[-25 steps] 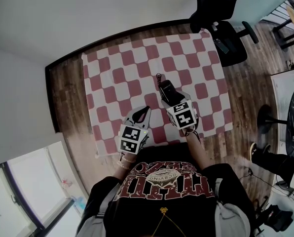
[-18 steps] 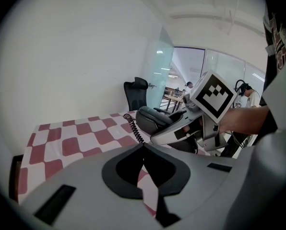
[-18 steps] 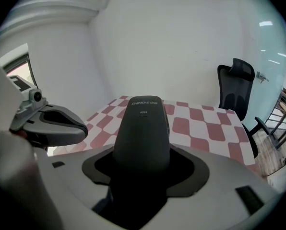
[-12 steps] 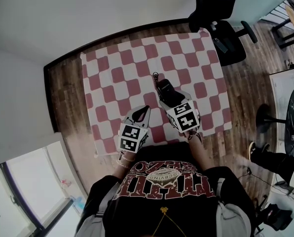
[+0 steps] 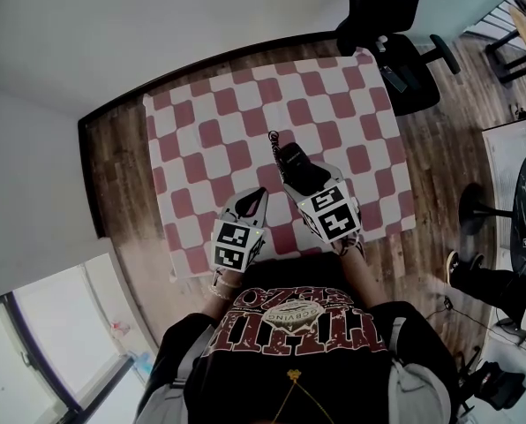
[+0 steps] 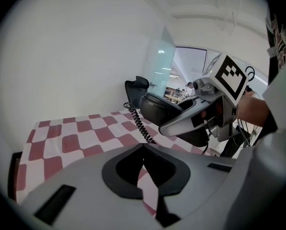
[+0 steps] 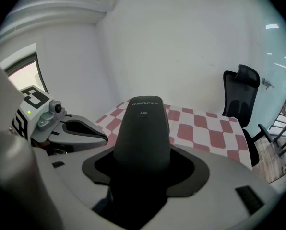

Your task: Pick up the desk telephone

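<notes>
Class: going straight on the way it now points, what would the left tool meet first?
Probably the coiled cord trailing from the desk telephone held in the right tool, though depth is unclear.

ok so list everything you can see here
telephone: one, black, held in the right gripper over the table
cord: one, black coil, trailing from the telephone
table: one, red and white checked cloth, centre
office chair: one, black, by the table's far right corner
floor: brown wood, around the table
left gripper: one, grey, shut, empty, near table edge
right gripper: one, grey, shut on the telephone
</notes>
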Demonstrator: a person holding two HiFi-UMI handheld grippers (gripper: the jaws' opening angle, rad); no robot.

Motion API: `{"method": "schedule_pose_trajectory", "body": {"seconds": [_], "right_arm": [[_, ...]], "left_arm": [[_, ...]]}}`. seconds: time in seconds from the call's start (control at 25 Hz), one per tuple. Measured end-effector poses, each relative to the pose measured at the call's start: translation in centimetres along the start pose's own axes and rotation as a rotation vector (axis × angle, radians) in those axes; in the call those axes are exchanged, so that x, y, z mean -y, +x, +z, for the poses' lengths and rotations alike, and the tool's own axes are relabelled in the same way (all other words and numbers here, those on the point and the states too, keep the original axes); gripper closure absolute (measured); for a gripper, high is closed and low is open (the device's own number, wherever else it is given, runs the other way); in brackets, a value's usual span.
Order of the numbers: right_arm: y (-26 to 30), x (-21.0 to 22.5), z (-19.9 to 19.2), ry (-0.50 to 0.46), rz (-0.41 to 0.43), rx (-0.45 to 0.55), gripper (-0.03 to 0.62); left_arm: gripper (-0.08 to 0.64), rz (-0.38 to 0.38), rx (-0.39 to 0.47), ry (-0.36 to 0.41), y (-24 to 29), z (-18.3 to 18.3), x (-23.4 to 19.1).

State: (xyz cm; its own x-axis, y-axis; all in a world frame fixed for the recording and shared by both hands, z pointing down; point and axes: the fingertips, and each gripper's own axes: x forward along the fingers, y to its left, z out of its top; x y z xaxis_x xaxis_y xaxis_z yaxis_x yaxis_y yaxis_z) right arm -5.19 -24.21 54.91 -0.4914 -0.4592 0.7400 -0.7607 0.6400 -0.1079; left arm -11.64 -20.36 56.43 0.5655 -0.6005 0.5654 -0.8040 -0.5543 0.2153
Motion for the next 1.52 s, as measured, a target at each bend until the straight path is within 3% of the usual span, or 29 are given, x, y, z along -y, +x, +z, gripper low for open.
{"method": "schedule_pose_trajectory", "body": {"seconds": [1.52], "right_arm": [[-1.9, -0.8, 0.3, -0.020, 0.024, -0.004, 0.304]], "left_arm": [[0.560, -0.013, -0.017, -0.016, 0.3, -0.7, 0.3]]}}
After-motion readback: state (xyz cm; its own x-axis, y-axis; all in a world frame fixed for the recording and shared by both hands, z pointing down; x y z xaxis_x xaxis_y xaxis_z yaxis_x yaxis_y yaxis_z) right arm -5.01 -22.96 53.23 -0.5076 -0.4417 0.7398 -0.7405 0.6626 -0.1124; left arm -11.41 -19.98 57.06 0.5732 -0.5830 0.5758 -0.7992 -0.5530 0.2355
